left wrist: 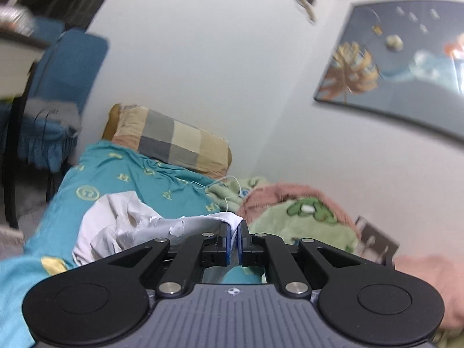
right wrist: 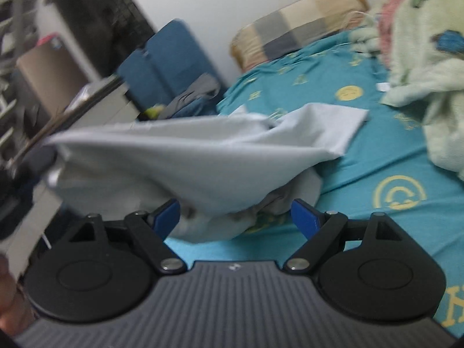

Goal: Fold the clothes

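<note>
A pale grey-white garment (left wrist: pixel 121 223) lies crumpled on the teal bedsheet (left wrist: pixel 139 179). My left gripper (left wrist: pixel 235 227) is shut on a white edge of it and holds that edge lifted off the bed. In the right wrist view the same garment (right wrist: pixel 179 156) stretches up toward the left, one sleeve spread flat on the sheet (right wrist: pixel 377 159). My right gripper (right wrist: pixel 235 217) is open, its blue pads (right wrist: pixel 304 214) wide apart just in front of the bunched lower part of the cloth, not pressing it.
A checked pillow (left wrist: pixel 174 142) lies at the head of the bed by the white wall. A green and pink fleece blanket (left wrist: pixel 293 217) is heaped on the right. A blue-covered chair (left wrist: pixel 66 87) with clothes stands left of the bed, beside a dark shelf.
</note>
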{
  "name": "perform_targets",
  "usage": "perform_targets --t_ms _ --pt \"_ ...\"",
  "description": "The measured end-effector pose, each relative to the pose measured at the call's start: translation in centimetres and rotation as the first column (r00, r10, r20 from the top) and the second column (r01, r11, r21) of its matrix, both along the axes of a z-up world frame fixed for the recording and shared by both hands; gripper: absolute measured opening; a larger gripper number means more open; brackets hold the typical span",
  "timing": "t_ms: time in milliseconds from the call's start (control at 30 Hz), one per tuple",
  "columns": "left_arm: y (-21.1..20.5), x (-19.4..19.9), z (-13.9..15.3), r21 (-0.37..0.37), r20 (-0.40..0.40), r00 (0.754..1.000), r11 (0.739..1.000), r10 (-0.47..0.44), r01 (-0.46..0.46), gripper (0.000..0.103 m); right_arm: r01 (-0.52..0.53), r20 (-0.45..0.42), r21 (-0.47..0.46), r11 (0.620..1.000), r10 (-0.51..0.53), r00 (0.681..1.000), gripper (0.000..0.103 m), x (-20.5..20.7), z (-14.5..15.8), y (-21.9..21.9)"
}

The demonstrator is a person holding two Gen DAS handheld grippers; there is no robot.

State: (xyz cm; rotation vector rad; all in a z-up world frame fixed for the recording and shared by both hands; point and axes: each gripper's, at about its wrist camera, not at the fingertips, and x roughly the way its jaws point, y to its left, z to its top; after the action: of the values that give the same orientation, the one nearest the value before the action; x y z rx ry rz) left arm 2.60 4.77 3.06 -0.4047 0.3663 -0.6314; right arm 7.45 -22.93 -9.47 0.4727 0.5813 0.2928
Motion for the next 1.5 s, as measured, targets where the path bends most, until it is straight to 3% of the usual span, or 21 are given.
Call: perform_targets --t_ms 233,400,500,667,833,1033,1133,1333,1500 --pt "3.0 2.5 -1.8 -0.045 -0.070 0.997 0.998 0.029 -0.032 0.006 -0.126 0.026 -0.034 0.991 0.127 0.992 0.074 3.2 -0.8 4.3" --pt "3.3 5.3 -4.0 0.051 -0.143 0.985 0.995 0.098 -0.091 0.006 -0.132 -0.034 -0.074 0.988 0.130 0.991 0.019 5.7 -1.8 5.8" --pt "2.9 6.8 -5.6 0.134 -0.208 0.965 0.982 0.159 -0.133 0.006 -0.098 -0.058 -0.037 0.994 0.096 0.994 0.011 5.6 -1.4 4.6" --pt "1.2 8.1 -7.8 0.259 -0.252 0.949 0.958 0.192 -0.125 0.008 -0.050 -0.052 0.052 0.997 0.052 0.997 0.010 5.2 -0.1 1.6" --pt "-1.2 7.4 -9.2 0.368 -0.243 0.950 0.925 0.195 -0.096 0.022 -0.006 -0.064 0.126 0.992 0.014 0.998 0.009 5.3 0.3 -1.2" --pt "-3.2 3.9 -8.6 0.508 -0.175 0.960 0.855 0.219 -0.103 0.041 0.005 -0.101 0.173 0.985 0.013 0.995 0.009 5.7 -0.3 -2.1" --pt "-3.8 1.9 -7.8 0.570 -0.109 0.967 0.811 0.229 -0.128 0.041 0.005 -0.086 0.154 0.988 0.009 0.996 0.010 5.3 0.1 -1.8" --pt "-5.6 0.7 -7.0 0.612 -0.046 0.981 0.782 0.187 -0.121 0.042 0.002 -0.079 0.171 0.985 0.011 0.997 0.011 4.9 0.1 -1.9" --pt "-7.6 1.4 -9.2 0.707 -0.039 0.981 0.699 0.192 -0.109 0.041 -0.007 -0.059 0.168 0.986 0.017 0.998 0.012 4.6 0.4 -1.8"
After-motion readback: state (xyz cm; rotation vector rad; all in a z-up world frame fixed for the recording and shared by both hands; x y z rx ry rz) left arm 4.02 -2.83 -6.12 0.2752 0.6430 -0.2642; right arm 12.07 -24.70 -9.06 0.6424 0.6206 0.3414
